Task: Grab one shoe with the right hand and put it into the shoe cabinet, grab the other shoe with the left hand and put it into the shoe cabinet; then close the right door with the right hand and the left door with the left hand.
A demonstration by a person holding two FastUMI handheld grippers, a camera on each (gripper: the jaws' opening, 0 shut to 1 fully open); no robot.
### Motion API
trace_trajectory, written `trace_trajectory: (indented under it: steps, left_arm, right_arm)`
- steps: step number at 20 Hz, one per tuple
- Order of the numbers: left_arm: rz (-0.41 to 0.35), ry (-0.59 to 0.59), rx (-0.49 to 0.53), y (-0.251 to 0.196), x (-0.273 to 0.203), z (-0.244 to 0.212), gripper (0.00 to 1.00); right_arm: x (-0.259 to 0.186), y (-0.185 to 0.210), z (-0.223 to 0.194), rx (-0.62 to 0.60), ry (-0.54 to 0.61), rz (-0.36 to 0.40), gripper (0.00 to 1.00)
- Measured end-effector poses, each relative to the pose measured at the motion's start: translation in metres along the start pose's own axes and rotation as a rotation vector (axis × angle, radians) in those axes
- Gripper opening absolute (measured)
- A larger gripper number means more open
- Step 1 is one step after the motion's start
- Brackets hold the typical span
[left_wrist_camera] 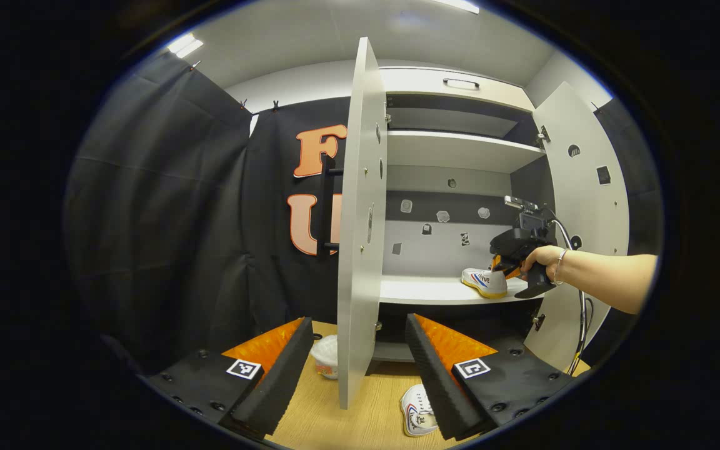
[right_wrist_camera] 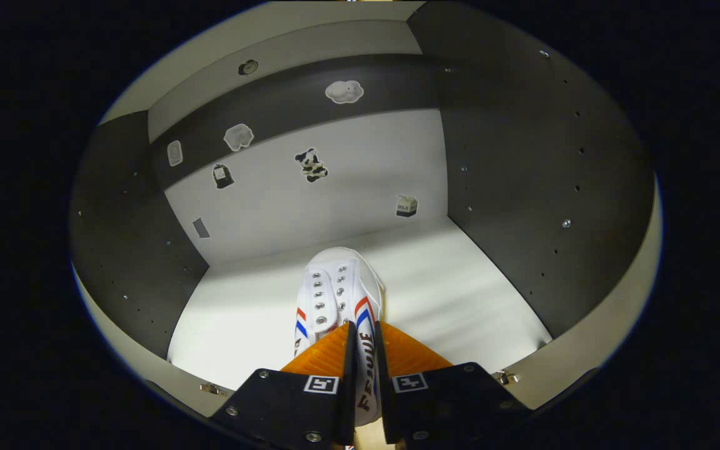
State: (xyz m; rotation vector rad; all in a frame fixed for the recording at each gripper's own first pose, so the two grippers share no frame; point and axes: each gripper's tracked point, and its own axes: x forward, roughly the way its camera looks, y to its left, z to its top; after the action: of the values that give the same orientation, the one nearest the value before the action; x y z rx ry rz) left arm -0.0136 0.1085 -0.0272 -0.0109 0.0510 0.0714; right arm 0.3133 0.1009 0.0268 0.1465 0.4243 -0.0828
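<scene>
A black cloth wall (left_wrist_camera: 166,219) is hung behind and to the left, pinned at the top with small clips (left_wrist_camera: 275,104). Above it, a pale ceiling is seen with bright strip lights (left_wrist_camera: 184,45). A light wooden table top (left_wrist_camera: 335,412) is laid out below, and on it a small white cup (left_wrist_camera: 325,356) with a printed band is set near the cloth.

In the right gripper view, small stickers are stuck on a grey and white back panel — a cloud (right_wrist_camera: 344,92), a cow (right_wrist_camera: 310,165), a milk carton (right_wrist_camera: 406,205) and a dark carton (right_wrist_camera: 222,175).
</scene>
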Motion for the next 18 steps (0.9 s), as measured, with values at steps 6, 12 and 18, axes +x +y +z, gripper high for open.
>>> trace_trajectory:
  steps: [6,12,18]
  left_arm:
    - [-0.039,0.019,-0.018,-0.019,0.009,-0.008,0.96]
    - [-0.085,0.071,-0.026,-0.038,0.03,-0.036,0.99]
    - [-0.114,0.18,-0.027,-0.059,0.055,-0.095,0.99]
  right_arm:
    - [-0.064,-0.005,0.008,-0.114,-0.16,0.008,0.39]
    - [-0.143,-0.022,-0.033,-0.092,-0.256,0.062,0.69]
    - [-0.202,-0.042,-0.095,-0.12,-0.254,0.066,0.83]
